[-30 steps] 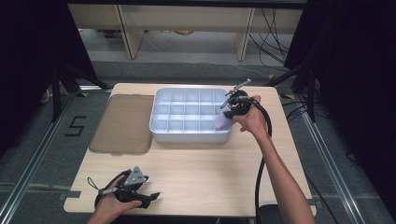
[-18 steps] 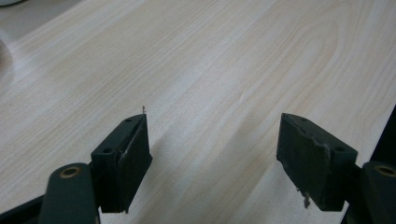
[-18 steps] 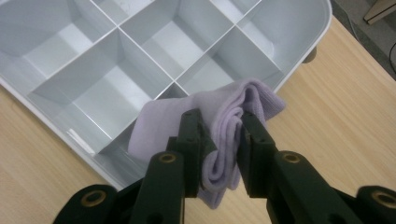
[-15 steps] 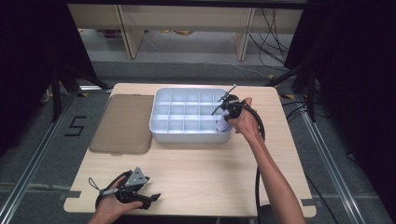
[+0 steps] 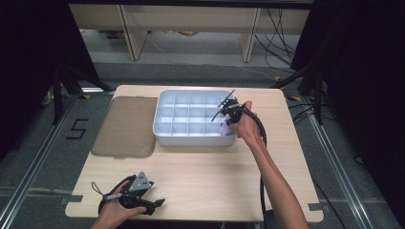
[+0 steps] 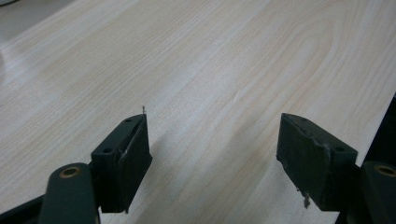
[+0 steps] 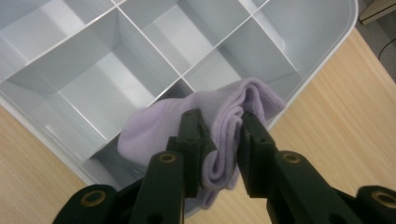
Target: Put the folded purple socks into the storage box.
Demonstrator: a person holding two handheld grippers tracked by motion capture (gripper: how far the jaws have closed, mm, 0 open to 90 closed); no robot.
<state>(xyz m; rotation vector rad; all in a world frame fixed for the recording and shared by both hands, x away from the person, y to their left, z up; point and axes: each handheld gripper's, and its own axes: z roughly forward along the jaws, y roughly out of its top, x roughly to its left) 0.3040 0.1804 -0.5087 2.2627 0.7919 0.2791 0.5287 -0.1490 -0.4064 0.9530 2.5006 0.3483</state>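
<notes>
Pinching a folded lilac knit sock [image 7: 219,135], the right gripper [image 7: 219,154] holds it over the near right corner compartment of the white plastic divided tray [image 5: 165,131]; its long axis seems to run tray-to-table edge, lower end hidden. A floor marking reads "5" [image 5: 78,129]. The left gripper [image 6: 212,149] rests wide and empty on the pale wooden table [image 6: 233,70].

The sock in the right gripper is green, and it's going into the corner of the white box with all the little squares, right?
Not quite: the sock is light purple, not green, as the right gripper view shows. The rest holds: the right gripper is shut on it, over a corner compartment of the white divided box.
</notes>
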